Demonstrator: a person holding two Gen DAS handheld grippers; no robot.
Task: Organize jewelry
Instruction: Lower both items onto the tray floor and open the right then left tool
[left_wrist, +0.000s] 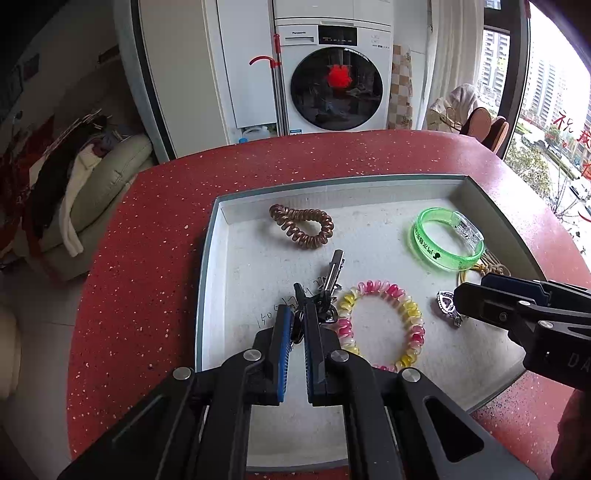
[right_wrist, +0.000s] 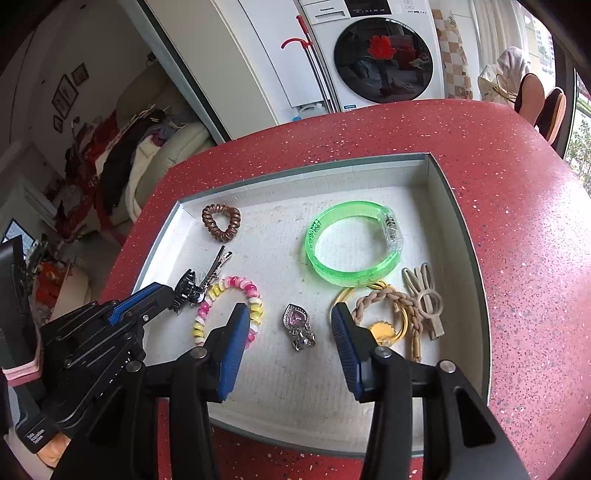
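A white-lined tray (left_wrist: 258, 424) (right_wrist: 458, 236) on the red table holds jewelry. My left gripper (left_wrist: 298, 314) (right_wrist: 168, 297) is shut on a black claw clip (left_wrist: 320, 306) (right_wrist: 186, 286) next to a silver hair clip (left_wrist: 332, 271) (right_wrist: 218, 267). A pink-yellow spiral band (left_wrist: 384, 325) (right_wrist: 229, 306) lies beside it. My right gripper (right_wrist: 290, 314) (left_wrist: 476, 291) is open, its fingers either side of a silver heart pendant (right_wrist: 297, 326) (left_wrist: 447, 302). A green bangle (left_wrist: 447, 238) (right_wrist: 351, 247) and brown spiral band (left_wrist: 303, 225) (right_wrist: 220, 220) lie farther back.
A braided beige band (right_wrist: 391, 306), a yellow cord with a gold disc (right_wrist: 384, 332) and a beige clip (right_wrist: 424, 295) lie at the tray's right. The red speckled table (left_wrist: 147, 258) surrounds the tray. A washing machine (left_wrist: 336, 77) stands behind.
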